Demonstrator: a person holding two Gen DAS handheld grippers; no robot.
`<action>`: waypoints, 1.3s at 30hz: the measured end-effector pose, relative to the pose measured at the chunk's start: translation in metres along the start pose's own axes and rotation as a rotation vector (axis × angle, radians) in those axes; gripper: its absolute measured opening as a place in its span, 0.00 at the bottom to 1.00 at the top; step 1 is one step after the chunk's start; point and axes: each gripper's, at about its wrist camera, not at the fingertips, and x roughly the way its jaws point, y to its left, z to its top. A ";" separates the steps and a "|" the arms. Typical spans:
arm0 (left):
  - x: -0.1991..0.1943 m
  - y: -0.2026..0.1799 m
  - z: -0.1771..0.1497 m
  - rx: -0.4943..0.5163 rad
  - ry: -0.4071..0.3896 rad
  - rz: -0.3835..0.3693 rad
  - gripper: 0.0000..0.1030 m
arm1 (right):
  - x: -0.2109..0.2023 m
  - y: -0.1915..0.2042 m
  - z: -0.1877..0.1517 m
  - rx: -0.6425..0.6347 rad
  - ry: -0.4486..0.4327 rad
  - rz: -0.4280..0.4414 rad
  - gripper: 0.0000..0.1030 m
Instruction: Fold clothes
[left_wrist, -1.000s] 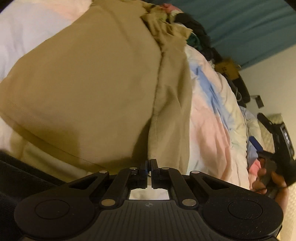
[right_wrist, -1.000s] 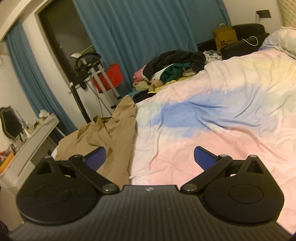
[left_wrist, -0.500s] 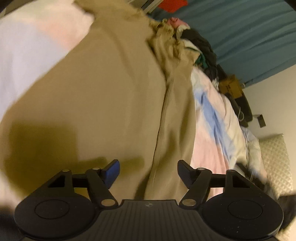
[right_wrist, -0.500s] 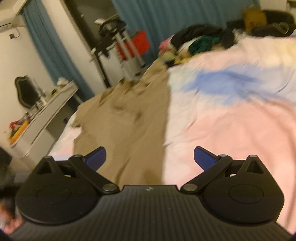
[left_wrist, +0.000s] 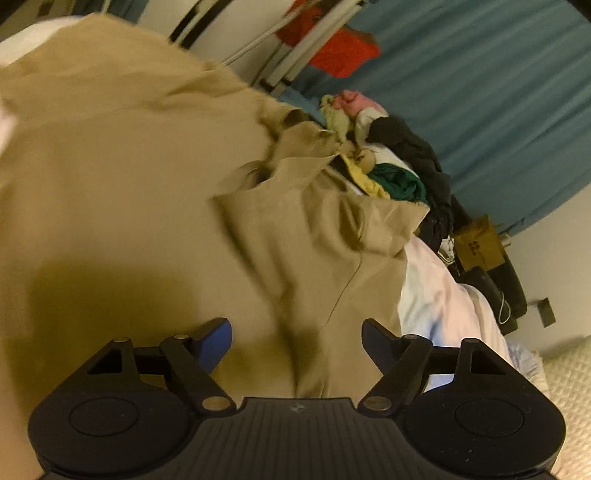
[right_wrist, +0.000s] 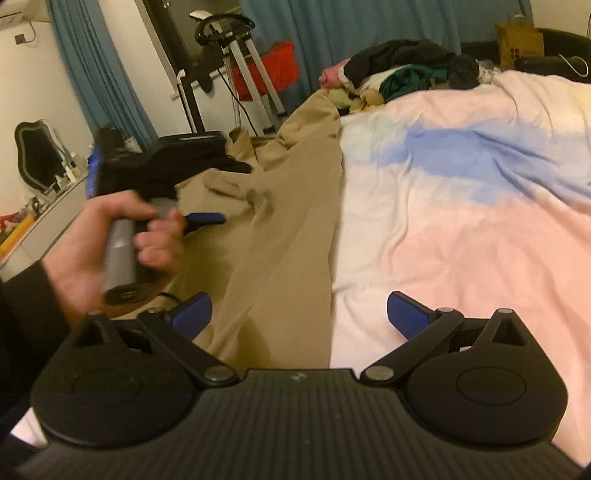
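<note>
A bed with a pastel duvet of pink, blue and white patches carries everything. Tan trousers lie spread on it, running ahead from between the right gripper's fingers and just inside its left finger. Beyond the fingertips, at the far edge, sits a heap of clothes in black, green and pink.

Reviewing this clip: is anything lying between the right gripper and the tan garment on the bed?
Nothing visible does. The right gripper hangs open directly over the near edge of the tan garment, with only air between. The left gripper, jaws closing on nothing, hovers off to the side over the same cloth.
</note>
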 end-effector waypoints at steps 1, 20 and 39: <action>0.007 -0.005 0.002 0.033 -0.011 0.006 0.56 | 0.004 0.000 0.001 -0.008 -0.005 0.005 1.00; -0.032 0.005 -0.021 0.220 0.073 0.031 0.55 | 0.027 -0.028 0.013 0.124 -0.031 0.024 1.00; -0.184 0.056 -0.186 0.225 0.420 -0.051 0.16 | -0.054 0.001 0.009 0.052 -0.173 0.031 1.00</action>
